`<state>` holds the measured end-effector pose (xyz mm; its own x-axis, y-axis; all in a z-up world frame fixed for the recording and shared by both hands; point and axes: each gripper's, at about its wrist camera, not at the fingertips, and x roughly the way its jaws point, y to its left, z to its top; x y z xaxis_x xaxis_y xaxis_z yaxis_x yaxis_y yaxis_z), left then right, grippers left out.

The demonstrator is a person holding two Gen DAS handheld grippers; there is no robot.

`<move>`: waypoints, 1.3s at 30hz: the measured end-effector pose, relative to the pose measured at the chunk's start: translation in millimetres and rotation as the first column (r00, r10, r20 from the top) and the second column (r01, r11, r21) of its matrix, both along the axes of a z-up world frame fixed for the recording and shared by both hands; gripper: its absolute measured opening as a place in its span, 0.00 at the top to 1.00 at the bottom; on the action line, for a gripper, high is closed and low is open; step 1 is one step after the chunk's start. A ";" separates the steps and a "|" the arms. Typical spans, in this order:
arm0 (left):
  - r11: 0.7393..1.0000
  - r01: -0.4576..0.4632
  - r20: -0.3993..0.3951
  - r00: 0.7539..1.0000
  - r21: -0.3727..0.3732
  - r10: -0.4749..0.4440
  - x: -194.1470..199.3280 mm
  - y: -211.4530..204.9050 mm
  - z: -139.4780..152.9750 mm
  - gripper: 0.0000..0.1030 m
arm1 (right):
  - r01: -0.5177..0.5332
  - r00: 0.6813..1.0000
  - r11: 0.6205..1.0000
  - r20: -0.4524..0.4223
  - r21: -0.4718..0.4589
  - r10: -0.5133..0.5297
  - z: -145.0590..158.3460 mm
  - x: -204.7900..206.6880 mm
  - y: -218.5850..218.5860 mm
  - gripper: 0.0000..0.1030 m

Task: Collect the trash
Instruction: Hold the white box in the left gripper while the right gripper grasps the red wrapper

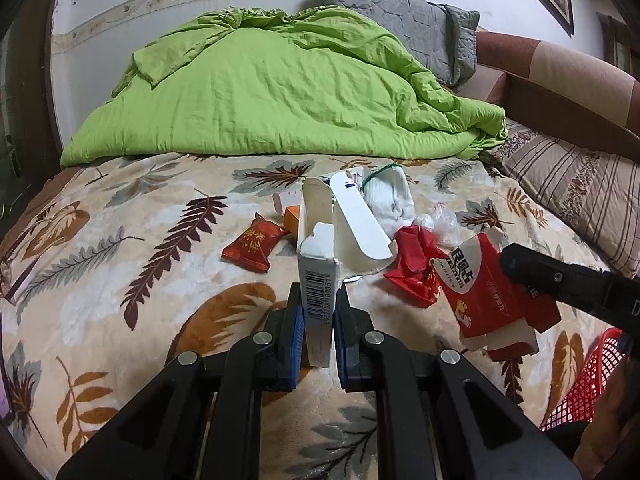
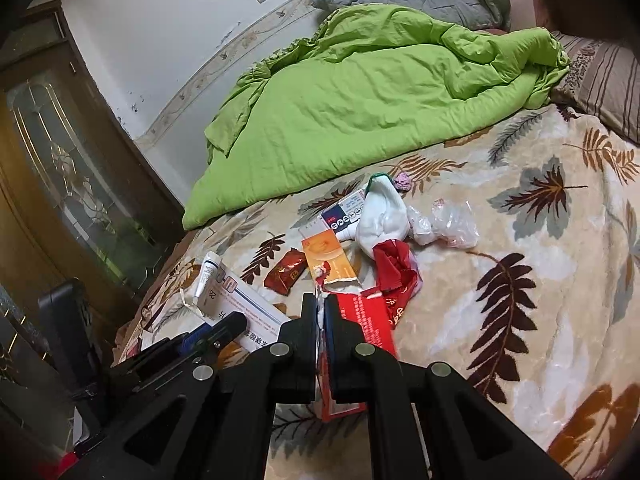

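Your left gripper [image 1: 319, 312] clamps the white barcoded box [image 1: 320, 264] (flaps torn open) | your right gripper [image 2: 320, 312] pinches the red carton [image 2: 360, 320] | both held over the leaf-print blanket [image 1: 120, 240] | red basket [image 1: 588, 376] beside you, low right

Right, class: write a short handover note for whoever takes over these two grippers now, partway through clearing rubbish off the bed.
Left gripper: shut on a torn white box, held up off the bed.
Right gripper: shut on a flattened red box.
On the blanket: red candy wrapper, orange box, crumpled red packet, white sock, clear plastic wrap, small purple scrap.
Red basket: beside the bed, at the lower right of the left view.
Done: two boxes picked up.
Left: drop both, probably in the basket, then collect the rest.
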<state>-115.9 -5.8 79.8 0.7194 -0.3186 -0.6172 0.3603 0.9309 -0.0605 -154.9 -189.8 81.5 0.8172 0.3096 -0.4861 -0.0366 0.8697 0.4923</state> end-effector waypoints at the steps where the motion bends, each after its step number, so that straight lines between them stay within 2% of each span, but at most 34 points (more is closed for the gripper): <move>1: 1.000 0.001 -0.003 1.000 0.000 -0.001 0.2 0.2 -0.5 0.88 | 0.001 1.000 1.000 0.000 0.001 -0.001 0.1 -0.4 -0.2 0.95; 15: 1.000 -0.006 -0.003 1.000 -0.001 0.006 2.5 0.0 -1.1 0.88 | -0.010 1.000 1.000 -0.009 -0.013 0.010 -0.2 1.8 4.0 0.95; 17: 1.000 -0.009 -0.009 1.000 -0.009 0.009 3.0 0.7 -1.3 0.88 | -0.027 0.998 1.000 -0.061 -0.008 0.026 -4.7 8.8 3.4 0.95; 19: 1.000 -0.017 -0.019 1.000 -0.024 0.016 4.7 3.8 -1.0 0.88 | -0.063 0.981 0.998 -0.182 0.002 0.062 -16.8 23.6 1.5 0.93; 21: 0.999 -0.027 -0.035 0.999 -0.044 0.026 8.3 8.4 -1.2 0.88 | -0.074 0.957 0.997 -0.280 0.008 0.073 -30.0 33.3 -2.3 0.77; 22: 0.998 -0.034 -0.043 0.999 -0.054 0.031 10.6 11.0 -1.2 0.88 | -0.076 0.947 0.997 -0.313 0.009 0.075 -34.2 36.5 -3.6 0.59; 23: 0.997 -0.041 -0.051 0.998 -0.064 0.038 13.2 13.3 -1.4 0.88 | -0.082 0.940 0.997 -0.330 0.013 0.082 -37.1 38.7 -4.8 0.54; 25: 0.996 -0.049 -0.063 0.997 -0.076 0.044 16.9 17.8 -2.3 0.88 | -0.086 0.934 0.996 -0.347 0.013 0.085 -40.7 42.4 -7.0 0.54; 28: 0.995 -0.051 -0.070 0.997 -0.084 0.045 18.8 19.1 -2.7 0.88 | -0.125 0.900 0.991 -0.415 0.041 0.131 -54.6 53.3 -2.8 0.54; 32: 0.995 -0.048 -0.063 0.997 -0.082 0.043 19.1 19.7 -2.5 0.88 | -0.211 0.854 0.977 -0.492 -0.033 0.168 -66.0 62.7 20.7 0.54; 34: 0.995 -0.048 -0.062 0.997 -0.082 0.043 19.4 19.9 -2.7 0.88 | -0.235 0.854 0.965 -0.499 -0.116 0.148 -65.5 62.3 33.8 0.58; 35: 0.995 -0.049 -0.062 0.997 -0.082 0.043 19.3 19.9 -2.8 0.88 | -0.244 0.857 0.960 -0.494 -0.135 0.148 -64.6 61.4 37.6 0.76; 36: 0.996 -0.048 -0.062 0.997 -0.081 0.043 19.3 20.0 -2.8 0.88 | -0.245 0.863 0.960 -0.483 -0.136 0.152 -62.6 59.7 38.8 0.78; 38: 0.996 -0.046 -0.062 0.997 -0.081 0.041 19.3 20.0 -2.7 0.88 | -0.226 0.888 0.964 -0.436 -0.141 0.144 -53.9 53.6 36.9 0.87; 39: 0.996 -0.045 -0.060 0.997 -0.080 0.041 19.4 19.9 -2.6 0.88 | -0.199 0.905 0.968 -0.408 -0.151 0.123 -48.2 49.3 34.2 0.87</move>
